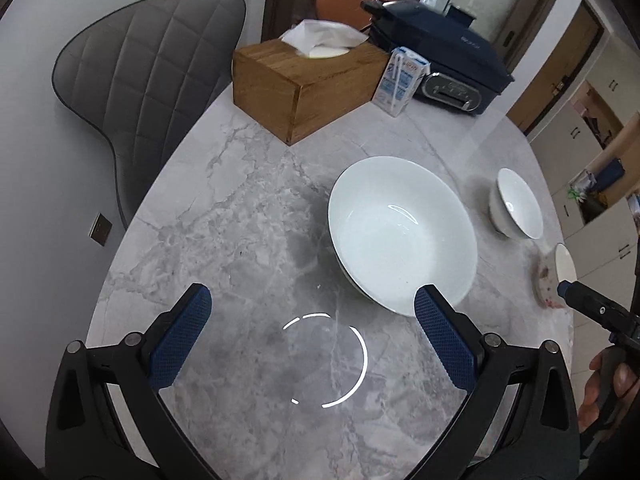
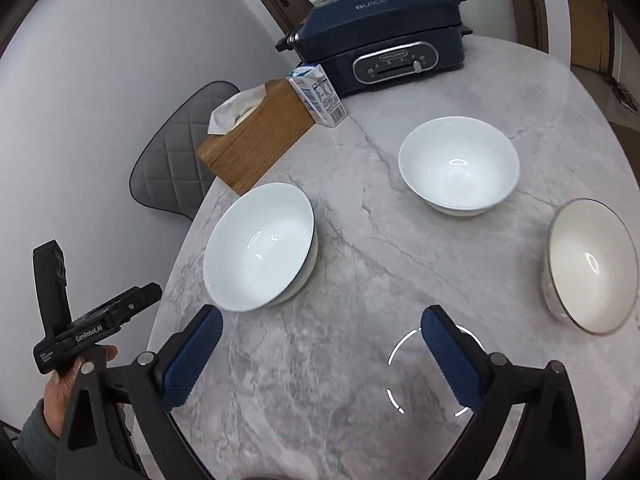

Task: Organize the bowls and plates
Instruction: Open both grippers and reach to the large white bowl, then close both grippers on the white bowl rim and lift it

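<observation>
Left gripper [image 1: 312, 320] is hovering over the grey marble bench [image 1: 224, 208], jaws spread wide and gripping nothing. The wide shallow white ceramic bowl [image 2: 260, 246] is sitting just beyond it, near the wooden tissue box [image 2: 256, 136]. Further right, the deeper white bowl [image 2: 460, 164] is standing well apart, and the cream silver-rimmed bowl [image 2: 588, 266] is resting near the bench edge. Right gripper [image 2: 320, 344] is also hanging with jaws parted, unloaded. Probably best to pinch a small bowl's rim, lift level, and lower it centred into the wide one.
</observation>
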Action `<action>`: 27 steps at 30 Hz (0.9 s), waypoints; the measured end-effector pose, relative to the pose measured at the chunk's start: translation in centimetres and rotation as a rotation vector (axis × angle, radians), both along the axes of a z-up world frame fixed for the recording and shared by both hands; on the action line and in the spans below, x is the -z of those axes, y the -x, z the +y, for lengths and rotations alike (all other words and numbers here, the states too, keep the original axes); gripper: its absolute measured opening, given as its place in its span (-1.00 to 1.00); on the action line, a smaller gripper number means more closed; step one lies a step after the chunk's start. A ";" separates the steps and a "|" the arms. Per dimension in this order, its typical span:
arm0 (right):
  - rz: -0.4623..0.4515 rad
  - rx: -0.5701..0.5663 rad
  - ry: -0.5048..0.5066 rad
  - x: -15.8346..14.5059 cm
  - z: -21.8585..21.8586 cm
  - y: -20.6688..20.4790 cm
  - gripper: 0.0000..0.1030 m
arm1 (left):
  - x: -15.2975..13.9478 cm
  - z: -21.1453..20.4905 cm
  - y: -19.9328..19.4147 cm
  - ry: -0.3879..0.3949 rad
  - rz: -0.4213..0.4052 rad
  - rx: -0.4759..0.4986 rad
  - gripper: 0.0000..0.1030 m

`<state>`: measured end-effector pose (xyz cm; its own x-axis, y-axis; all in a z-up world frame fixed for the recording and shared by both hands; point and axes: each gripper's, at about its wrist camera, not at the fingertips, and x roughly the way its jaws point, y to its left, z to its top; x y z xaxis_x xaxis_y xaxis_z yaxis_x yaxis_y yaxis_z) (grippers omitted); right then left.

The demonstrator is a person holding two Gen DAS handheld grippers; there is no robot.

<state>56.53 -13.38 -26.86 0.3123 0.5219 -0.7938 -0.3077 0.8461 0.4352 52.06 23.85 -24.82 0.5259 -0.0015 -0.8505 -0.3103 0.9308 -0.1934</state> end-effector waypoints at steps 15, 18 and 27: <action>0.150 -0.051 -0.036 7.6 5.6 -6.9 -0.01 | 6.8 -0.6 -7.1 0.006 0.088 -0.002 0.52; 0.162 -0.070 -0.044 8.2 6.0 -7.1 -0.30 | 8.0 -0.9 -7.4 0.027 0.123 0.025 -0.32; 0.132 -0.108 -0.025 7.5 6.7 -6.5 -0.71 | 8.4 -3.2 -7.5 -0.003 0.124 0.080 -0.78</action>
<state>62.99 -6.70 -34.32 0.1466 0.5666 -0.8108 -0.3352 0.7997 0.4982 59.53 20.67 -33.24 0.4150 -0.0360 -0.9091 -0.2567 0.9540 -0.1549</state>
